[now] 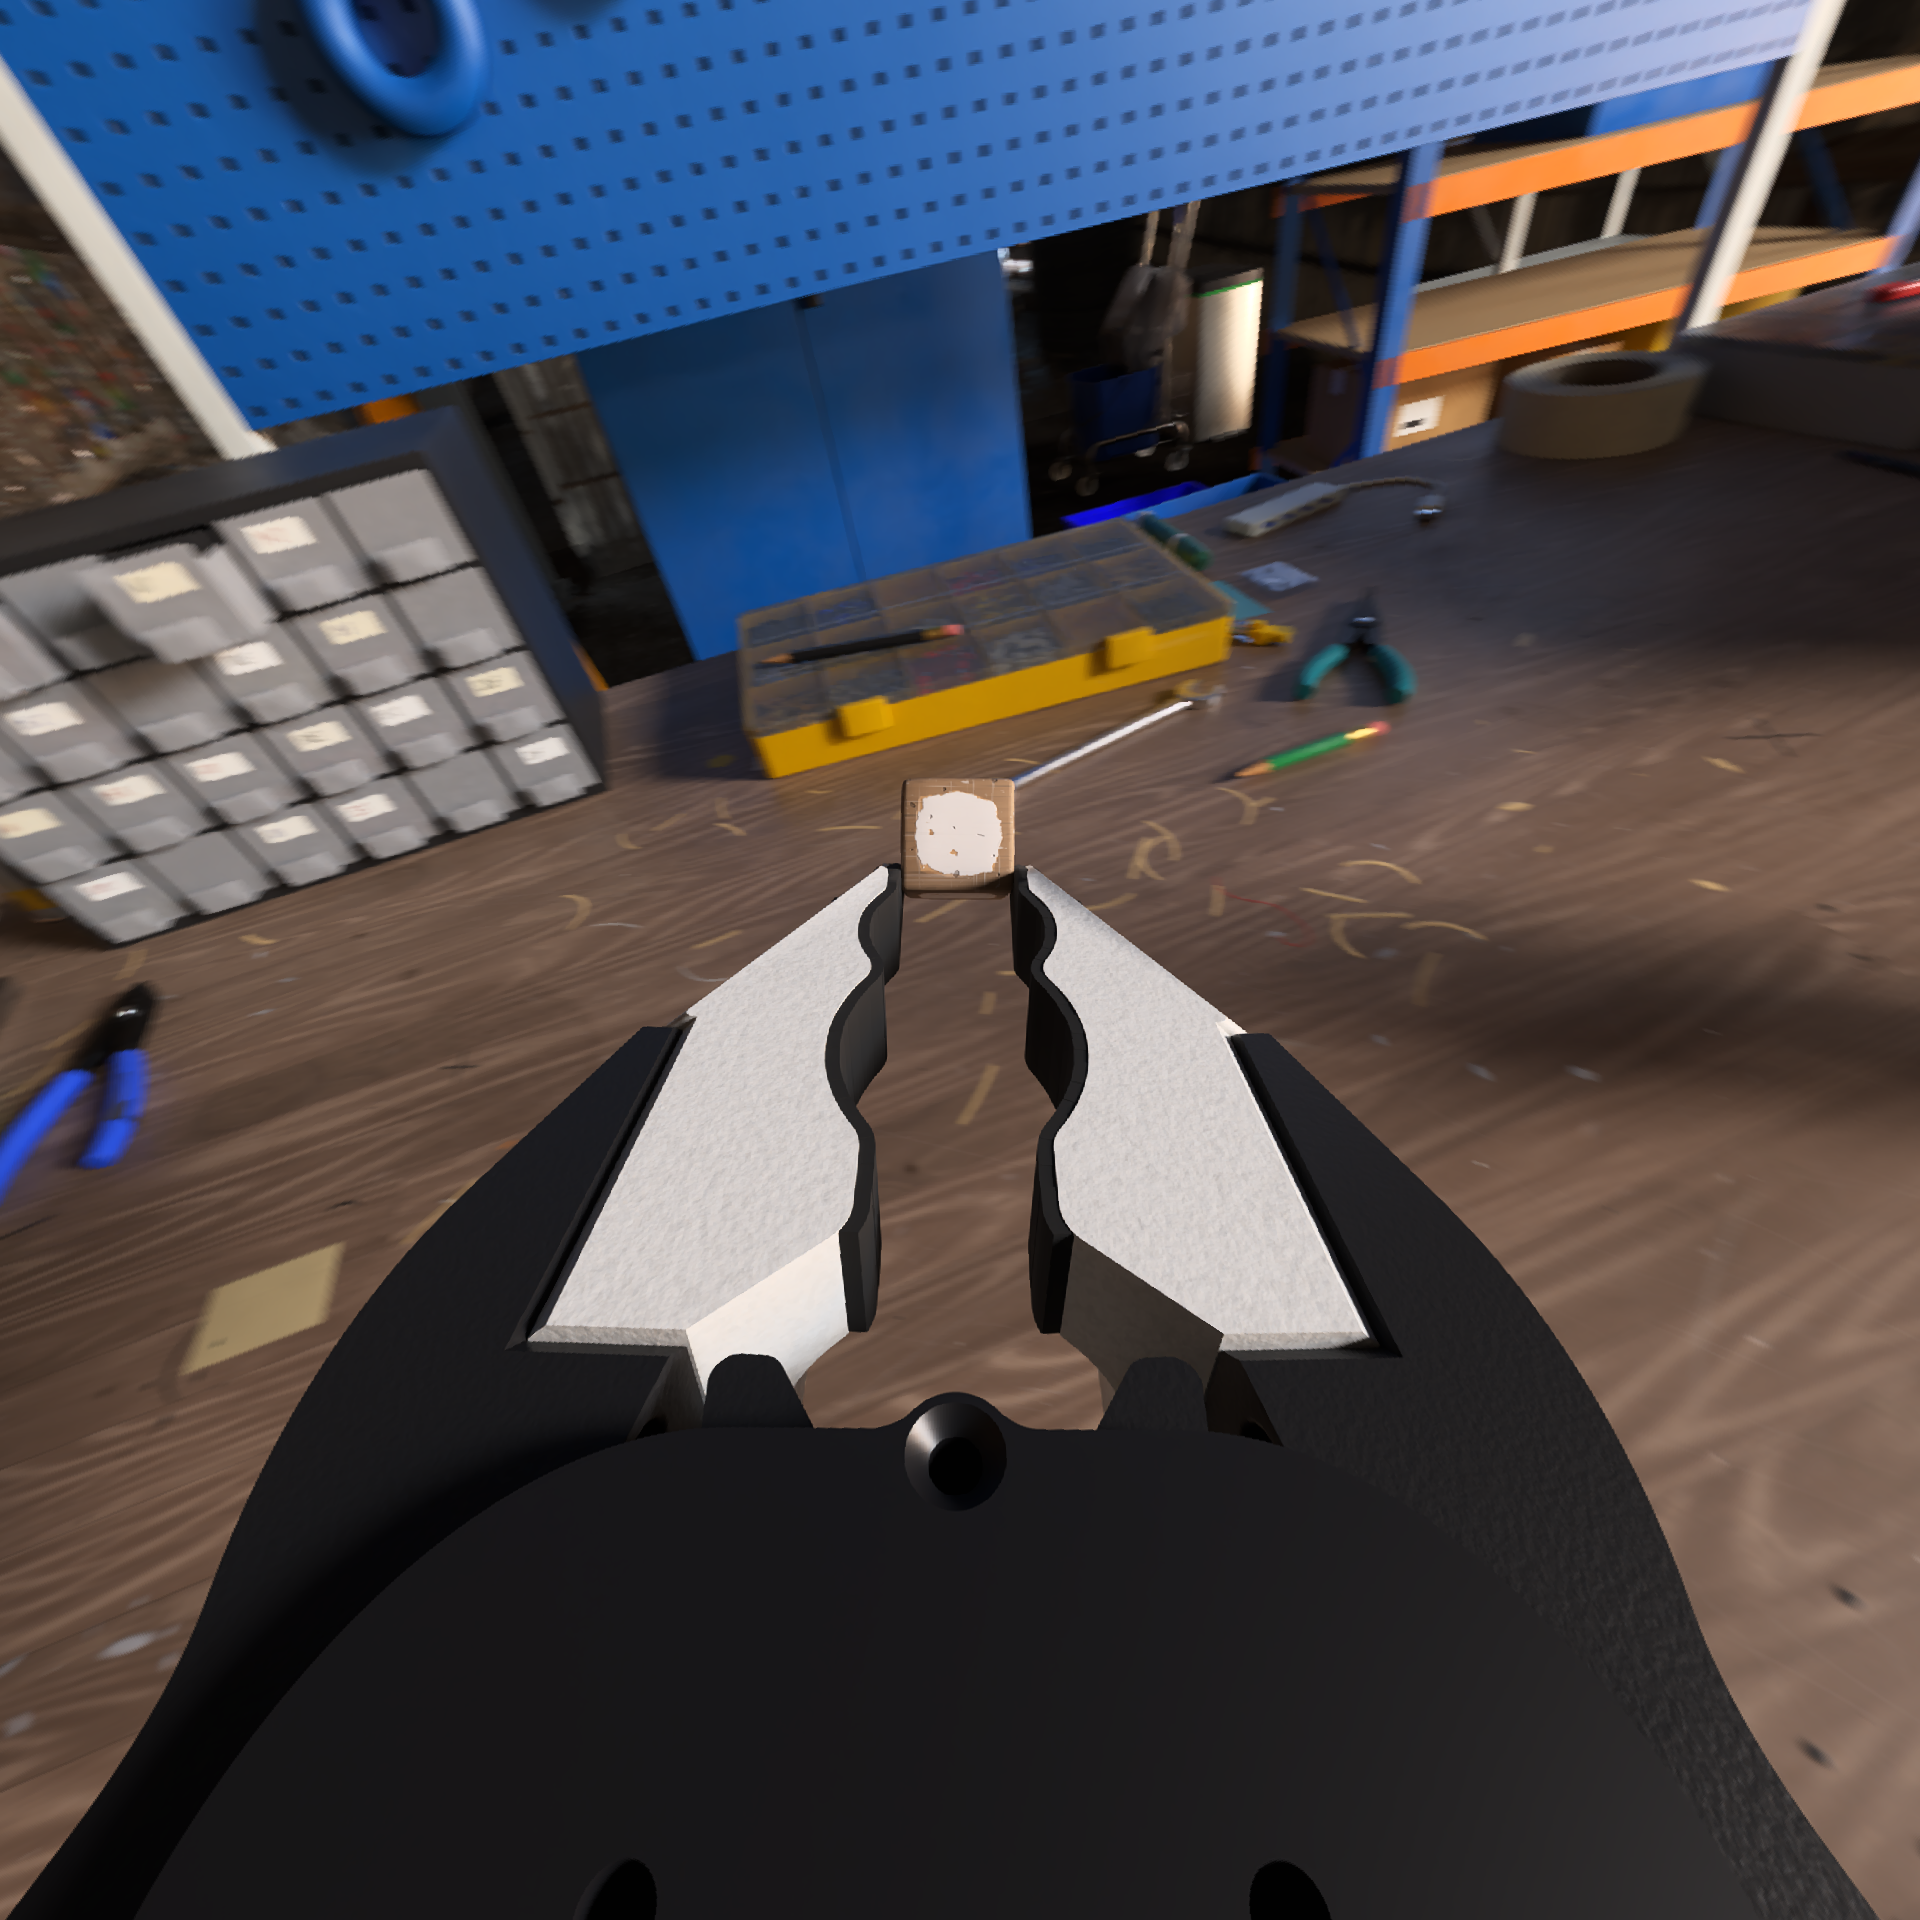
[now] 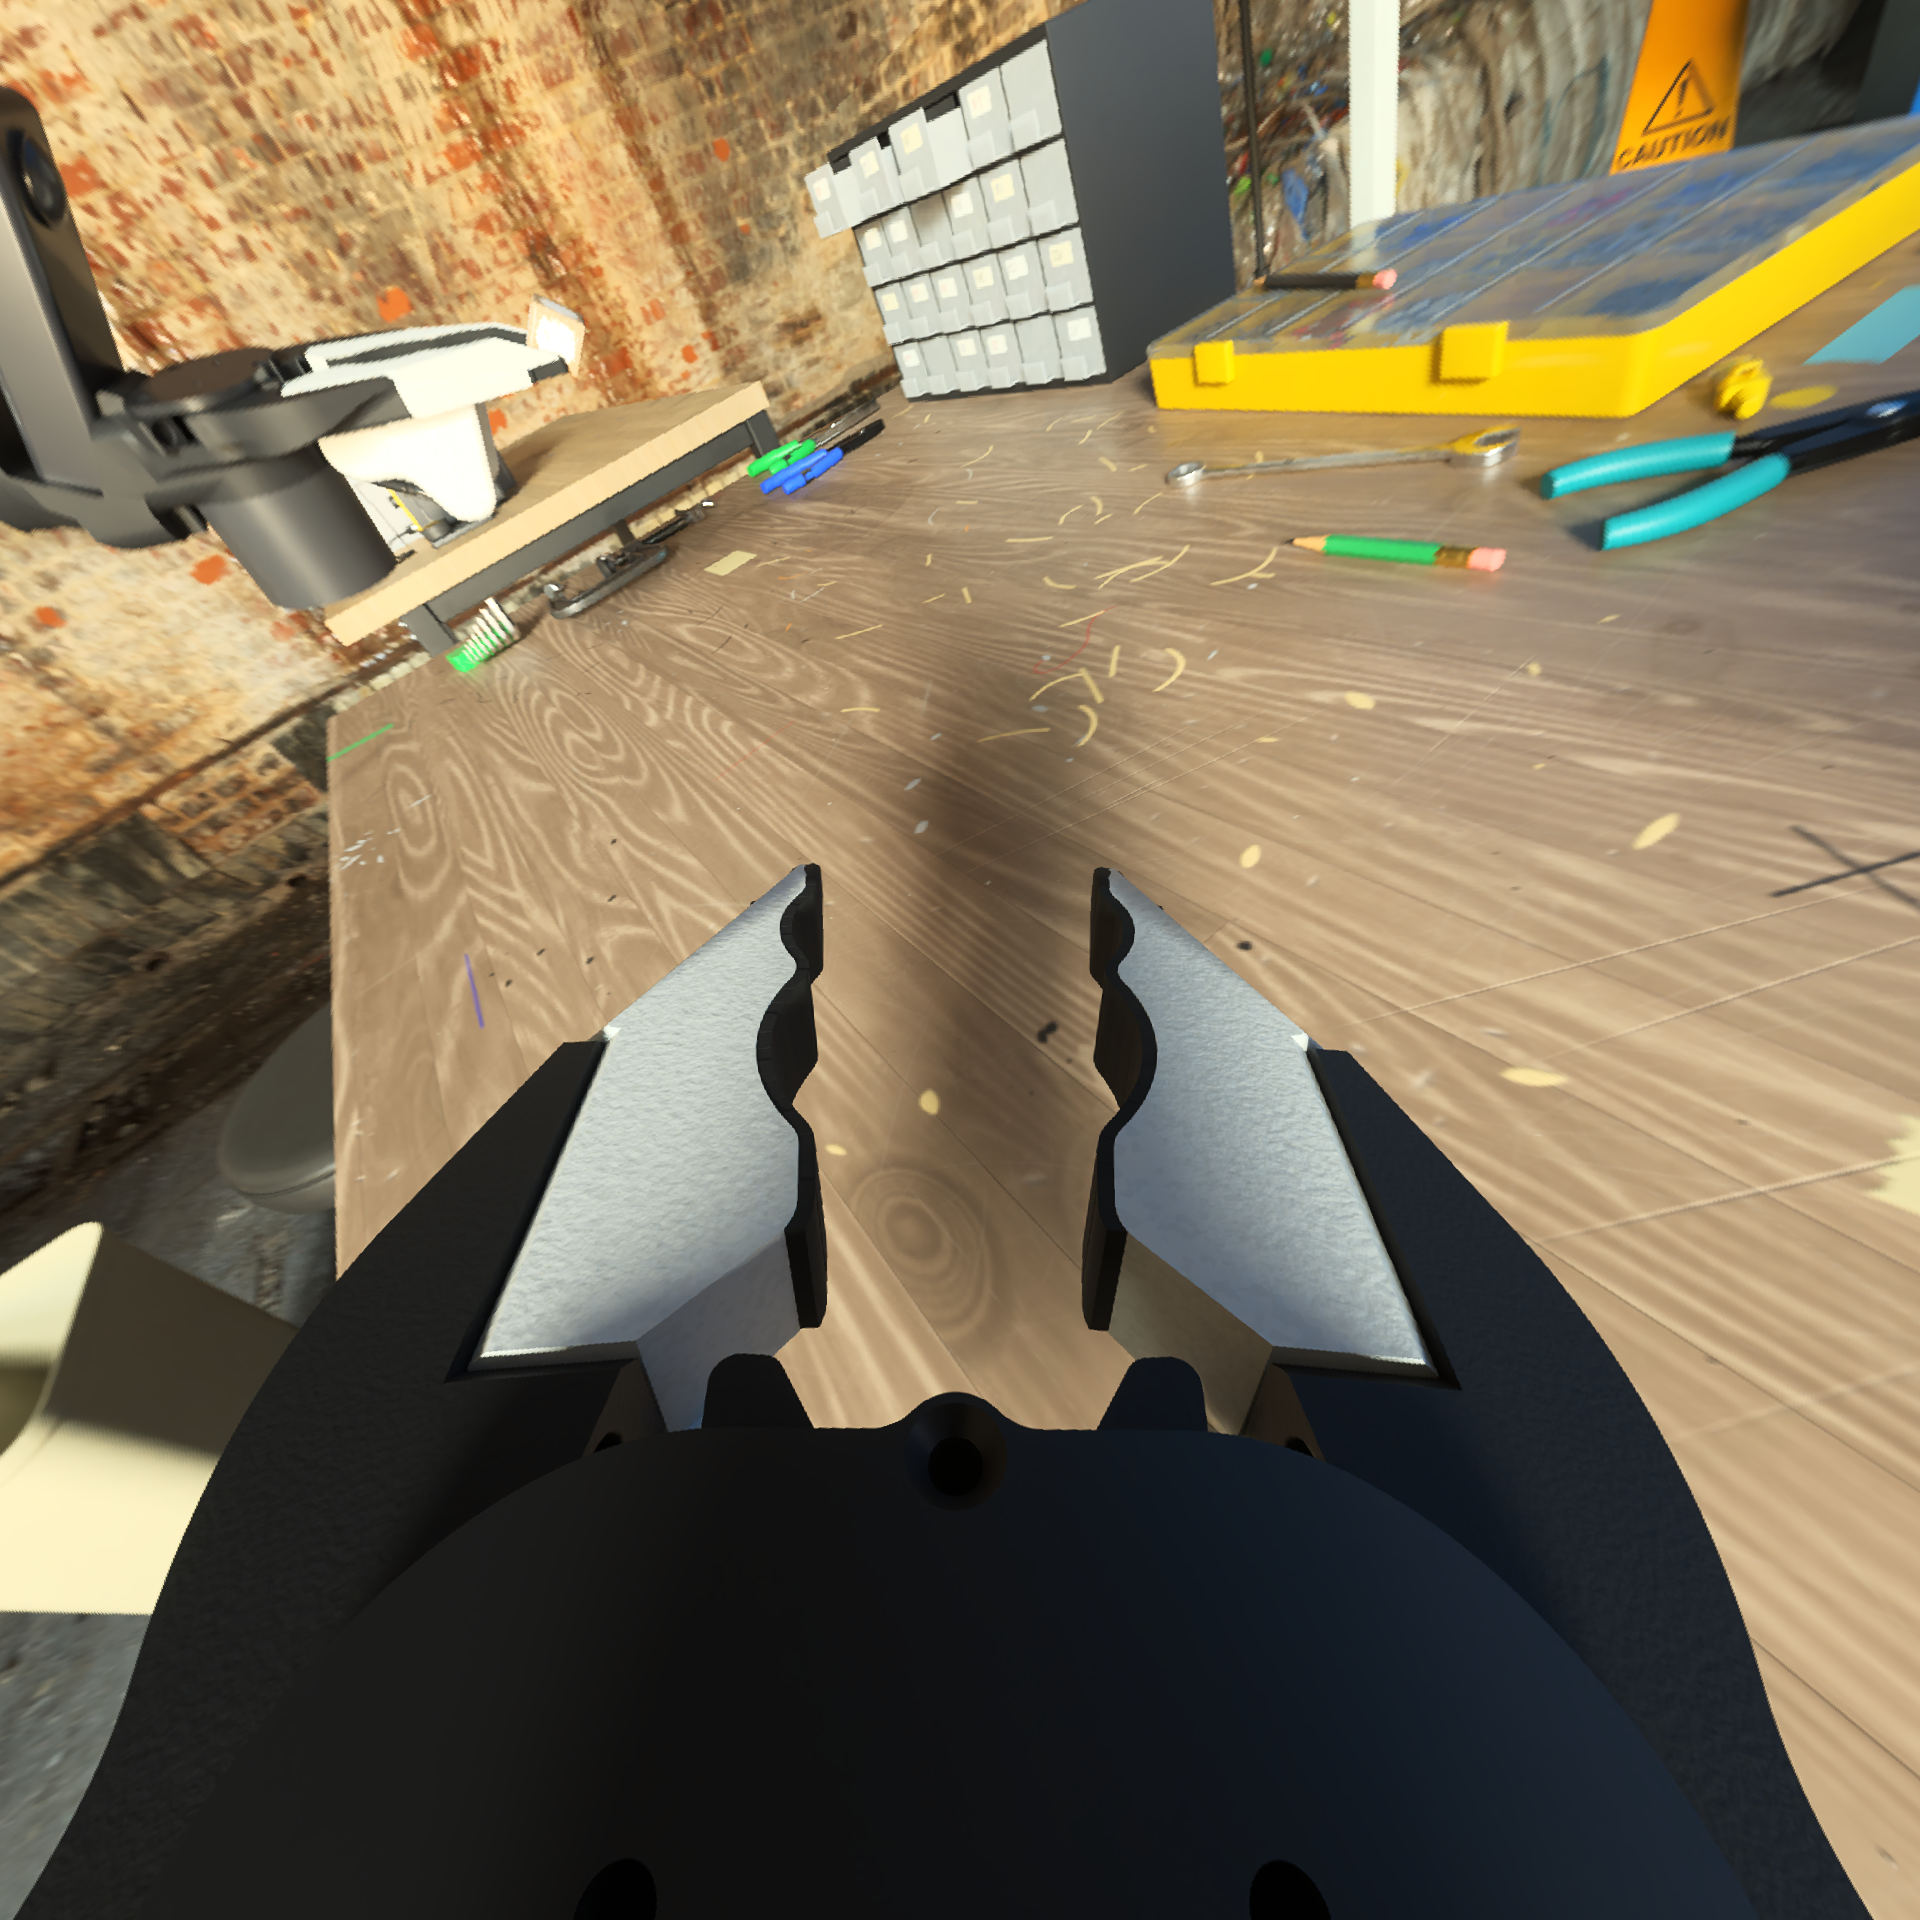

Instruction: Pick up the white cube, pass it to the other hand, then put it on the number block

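The white cube is a small wooden block with a worn white face. My left gripper is shut on it at the fingertips and holds it above the wooden workbench. In the right wrist view the left gripper shows at the upper left, raised in the air with the cube at its tips. My right gripper is open and empty, low over the bench, well apart from the left one. The number block is not in view.
A grey drawer cabinet stands at the back left and a yellow parts case behind the cube. A wrench, a green pencil, teal pliers and blue-handled pliers lie about. A low wooden shelf stands at the bench's left end.
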You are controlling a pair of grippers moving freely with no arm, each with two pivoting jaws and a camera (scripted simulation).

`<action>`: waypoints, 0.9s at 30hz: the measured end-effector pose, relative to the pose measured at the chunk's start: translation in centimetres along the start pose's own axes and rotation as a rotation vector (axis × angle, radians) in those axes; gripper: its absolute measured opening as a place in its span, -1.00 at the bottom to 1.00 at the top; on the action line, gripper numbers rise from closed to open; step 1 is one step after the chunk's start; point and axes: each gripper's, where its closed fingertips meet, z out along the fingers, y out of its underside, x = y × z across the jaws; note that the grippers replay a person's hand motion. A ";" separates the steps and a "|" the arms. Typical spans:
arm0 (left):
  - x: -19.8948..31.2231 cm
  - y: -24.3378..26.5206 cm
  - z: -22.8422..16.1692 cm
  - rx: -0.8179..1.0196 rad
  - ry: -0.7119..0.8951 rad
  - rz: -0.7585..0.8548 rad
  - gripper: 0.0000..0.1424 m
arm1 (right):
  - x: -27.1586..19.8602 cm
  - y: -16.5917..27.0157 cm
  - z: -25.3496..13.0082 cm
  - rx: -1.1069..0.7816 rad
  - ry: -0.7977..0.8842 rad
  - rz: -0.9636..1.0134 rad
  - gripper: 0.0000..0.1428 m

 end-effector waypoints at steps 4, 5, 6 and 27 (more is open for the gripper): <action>4.5 0.9 0.3 0.026 0.161 -0.007 -0.71 | -0.5 0.2 1.9 -0.017 -0.077 0.091 -0.27; 5.8 0.9 0.7 0.038 0.231 0.016 -0.71 | -1.0 -0.2 2.6 -0.019 -0.128 0.129 -0.27; 7.3 0.6 0.9 0.064 0.318 0.047 -0.71 | -1.7 -0.9 3.5 -0.021 -0.198 0.175 -0.26; 26.0 -2.1 2.7 0.314 1.068 0.395 -0.71 | -7.1 -6.1 6.2 0.051 -1.081 0.895 -0.39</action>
